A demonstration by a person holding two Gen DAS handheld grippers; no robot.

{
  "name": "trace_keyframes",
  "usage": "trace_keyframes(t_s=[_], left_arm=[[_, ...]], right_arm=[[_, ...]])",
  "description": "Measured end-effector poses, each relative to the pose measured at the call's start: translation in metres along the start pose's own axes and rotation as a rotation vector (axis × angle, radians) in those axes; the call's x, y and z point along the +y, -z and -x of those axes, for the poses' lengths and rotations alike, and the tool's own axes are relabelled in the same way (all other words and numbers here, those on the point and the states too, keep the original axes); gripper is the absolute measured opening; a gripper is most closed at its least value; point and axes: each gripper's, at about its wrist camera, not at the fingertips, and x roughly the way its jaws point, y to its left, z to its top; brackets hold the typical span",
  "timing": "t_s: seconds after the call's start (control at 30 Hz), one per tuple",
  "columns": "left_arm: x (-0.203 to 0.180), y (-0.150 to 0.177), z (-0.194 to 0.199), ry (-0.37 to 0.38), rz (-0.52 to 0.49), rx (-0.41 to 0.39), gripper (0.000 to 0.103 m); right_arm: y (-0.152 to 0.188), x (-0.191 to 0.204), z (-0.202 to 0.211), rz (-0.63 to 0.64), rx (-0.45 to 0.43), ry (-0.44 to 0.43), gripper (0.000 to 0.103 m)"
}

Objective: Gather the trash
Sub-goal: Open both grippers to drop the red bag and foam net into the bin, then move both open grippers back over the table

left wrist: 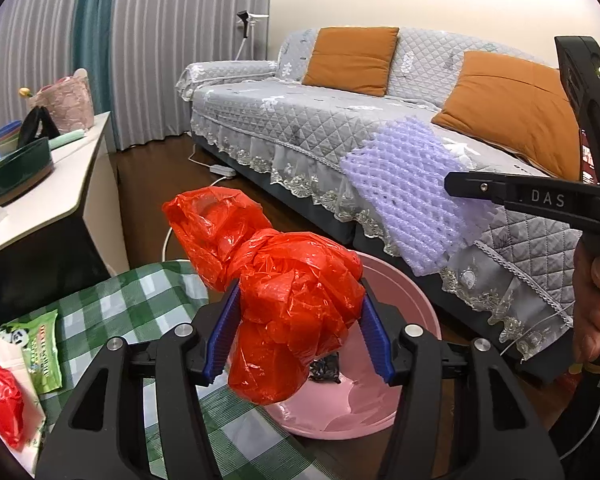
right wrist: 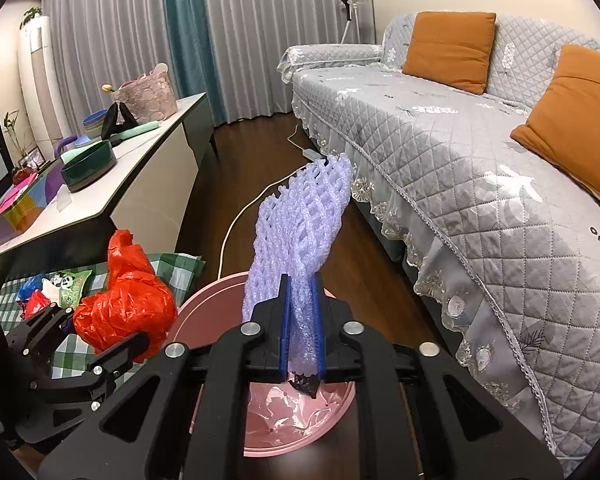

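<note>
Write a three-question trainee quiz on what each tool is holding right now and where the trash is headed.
1. True or false: the left tool grips a red plastic bag.
2. What does the right tool hold: A) a cushion, B) a purple foam net, C) a cable?
3. Fill in: both pieces of trash hang above the pink ____.

Key: 1 true; 2 B; 3 bin.

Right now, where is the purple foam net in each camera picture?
Left wrist view: the purple foam net hangs at the right, in front of the sofa, pinched by the right gripper.
Right wrist view: the net stands up in the middle, clamped between the blue pads.
Shared landmark: the pink bin sits below it in both views.
</note>
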Motion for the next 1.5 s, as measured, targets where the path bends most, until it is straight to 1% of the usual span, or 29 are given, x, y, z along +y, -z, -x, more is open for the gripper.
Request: trace_keyframes(t_s=[0.03, 0.07, 0.1, 0.13, 0.17, 0.37, 0.5, 0.67, 0.8, 0.83, 0.9, 0.97, 1.0, 1.03, 1.3, 1.4, 1.5], left_arm=[[-0.001, -0.001, -0.001, -0.003, -0.006, -0.001, 0.061], [-0.001, 0.000, -0.001, -0.012, -0.010, -0.003, 0.065], [0.000, 0.000, -0.002, -0.019, -0.009, -0.003, 0.067], [0.002, 0.000, -0.002, -0.016, 0.004, 0.002, 0.067], [0.003, 0.000, -0.002, -0.015, 0.011, 0.004, 0.067], [0.007, 0.003, 0.007, -0.022, 0.019, 0.006, 0.067], [0.010, 0.003, 0.020, -0.034, 0.020, -0.001, 0.067], [0.019, 0.003, 0.042, -0.056, 0.026, -0.013, 0.066], [0.027, 0.004, 0.062, -0.071, 0.037, -0.025, 0.060], [0.029, 0.005, 0.069, -0.086, 0.034, -0.030, 0.059], [0.034, 0.007, 0.079, -0.102, 0.038, -0.035, 0.053], [0.039, 0.009, 0.087, -0.111, 0.043, -0.037, 0.051], [0.041, 0.010, 0.091, -0.117, 0.044, -0.038, 0.048], [0.045, 0.011, 0.096, -0.127, 0.046, -0.039, 0.046], [0.077, 0.026, 0.138, -0.184, 0.055, -0.051, 0.044], [0.095, 0.033, 0.154, -0.219, 0.075, -0.048, 0.044], [0.112, 0.039, 0.165, -0.243, 0.107, -0.049, 0.040]], right_arm=[[0.000, -0.001, 0.000, -0.003, -0.001, 0.011, 0.021], [-0.001, -0.002, 0.000, -0.009, -0.003, 0.016, 0.027], [-0.001, -0.003, 0.001, -0.020, -0.009, 0.021, 0.042], [-0.001, -0.005, 0.002, -0.026, -0.014, 0.025, 0.051], [-0.002, -0.005, 0.003, -0.028, -0.018, 0.027, 0.052], [-0.002, -0.001, 0.003, -0.016, -0.023, 0.028, 0.052], [-0.004, 0.003, 0.005, -0.017, -0.033, 0.018, 0.052], [-0.005, 0.017, 0.012, 0.004, -0.055, -0.012, 0.052], [-0.005, 0.030, 0.020, 0.025, -0.075, -0.033, 0.052], [-0.005, 0.033, 0.022, 0.029, -0.080, -0.037, 0.052], [-0.004, 0.038, 0.025, 0.034, -0.083, -0.044, 0.052], [-0.003, 0.042, 0.026, 0.032, -0.082, -0.053, 0.052], [-0.002, 0.045, 0.027, 0.028, -0.081, -0.061, 0.052], [-0.002, 0.046, 0.028, 0.027, -0.081, -0.067, 0.052], [0.003, 0.068, 0.036, 0.061, -0.087, -0.105, 0.052], [0.005, 0.075, 0.037, 0.070, -0.088, -0.122, 0.052], [0.007, 0.082, 0.035, 0.075, -0.082, -0.137, 0.051]])
